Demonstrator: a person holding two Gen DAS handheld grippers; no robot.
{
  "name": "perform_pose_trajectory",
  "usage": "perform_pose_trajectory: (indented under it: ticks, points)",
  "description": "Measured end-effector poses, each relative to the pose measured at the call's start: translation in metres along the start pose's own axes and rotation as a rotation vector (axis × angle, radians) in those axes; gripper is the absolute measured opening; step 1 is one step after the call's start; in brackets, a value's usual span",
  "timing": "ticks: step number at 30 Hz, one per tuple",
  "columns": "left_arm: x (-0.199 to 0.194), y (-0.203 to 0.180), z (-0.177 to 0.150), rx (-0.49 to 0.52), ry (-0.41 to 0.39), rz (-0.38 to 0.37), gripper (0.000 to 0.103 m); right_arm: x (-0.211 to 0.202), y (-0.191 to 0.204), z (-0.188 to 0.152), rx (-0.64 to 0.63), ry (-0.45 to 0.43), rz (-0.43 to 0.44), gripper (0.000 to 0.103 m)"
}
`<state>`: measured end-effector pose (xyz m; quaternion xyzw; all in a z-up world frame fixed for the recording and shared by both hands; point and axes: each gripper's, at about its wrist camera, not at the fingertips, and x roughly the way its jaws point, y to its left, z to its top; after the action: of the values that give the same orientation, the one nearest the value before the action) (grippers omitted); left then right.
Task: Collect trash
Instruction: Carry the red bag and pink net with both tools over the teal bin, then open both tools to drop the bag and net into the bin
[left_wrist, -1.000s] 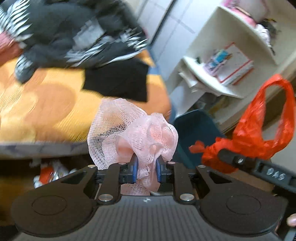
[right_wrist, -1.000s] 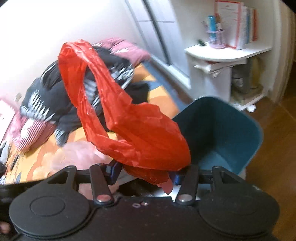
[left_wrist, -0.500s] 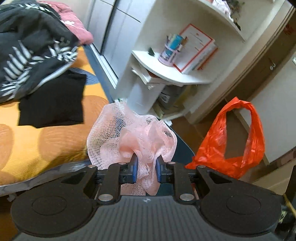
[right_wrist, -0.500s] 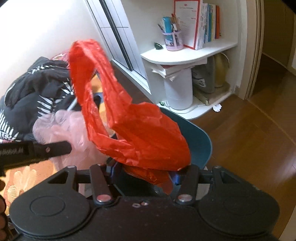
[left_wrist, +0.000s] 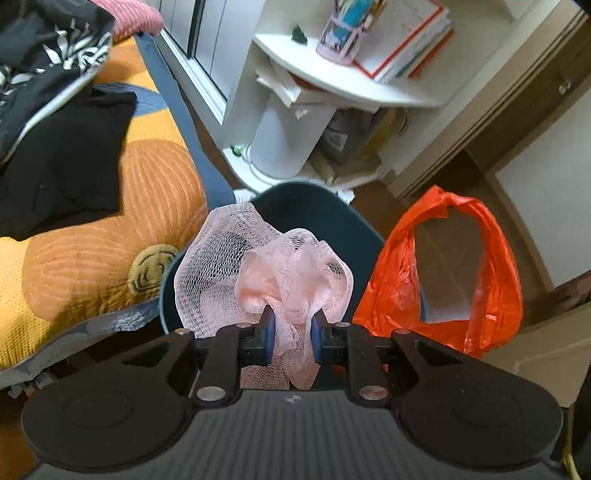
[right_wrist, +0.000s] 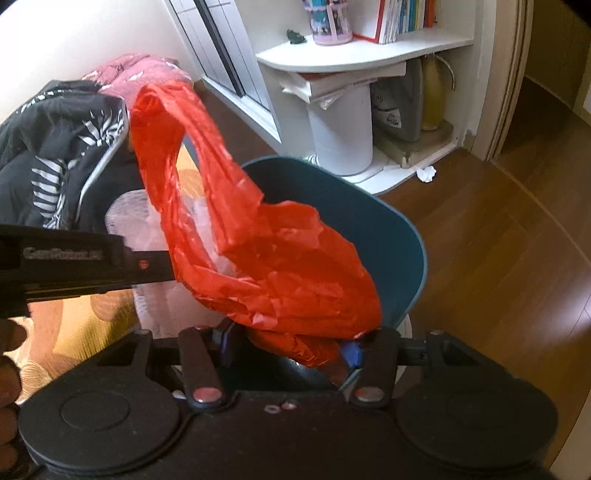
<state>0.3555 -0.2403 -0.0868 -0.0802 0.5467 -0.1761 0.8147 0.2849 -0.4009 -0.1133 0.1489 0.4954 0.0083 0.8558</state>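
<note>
My left gripper (left_wrist: 290, 326) is shut on a pink mesh net (left_wrist: 258, 273) and holds it above the dark teal trash bin (left_wrist: 325, 206). My right gripper (right_wrist: 291, 345) is shut on a red plastic bag (right_wrist: 280, 258), held above the same bin (right_wrist: 369, 218). The red bag (left_wrist: 461, 280) hangs at the right in the left wrist view. The left gripper's body (right_wrist: 74, 258) and the pink net (right_wrist: 129, 214) show at the left in the right wrist view.
An orange bed (left_wrist: 92, 236) with dark clothes (left_wrist: 55, 155) lies at the left. A white corner shelf (right_wrist: 362, 55) with books, a cup and a white cylinder (right_wrist: 340, 129) stands behind the bin. A crumpled white scrap (right_wrist: 426, 173) lies on the wooden floor (right_wrist: 498, 240).
Both grippers have moved over the teal bin, still holding the net and the bag. The bin now sits directly beneath the net.
</note>
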Motion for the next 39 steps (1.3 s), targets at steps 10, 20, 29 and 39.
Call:
perform_pose_trajectory:
  ticks: [10, 20, 29, 39]
  points:
    - [0.034, 0.005, -0.007, 0.012, 0.07, 0.038, 0.021, 0.012, -0.003, 0.001, 0.011, 0.023, -0.003, 0.057]
    - [0.021, 0.004, -0.006, 0.015, 0.016, 0.038, 0.068, 0.009, 0.005, -0.004, 0.007, 0.011, -0.048, 0.059]
    - [-0.017, 0.008, -0.017, 0.03, -0.046, 0.05, 0.068, -0.015, 0.012, -0.007, 0.009, -0.008, -0.041, 0.062]
    - [-0.08, 0.029, -0.043, 0.023, -0.124, 0.063, 0.068, -0.057, 0.043, -0.018, -0.039, -0.042, -0.011, 0.063]
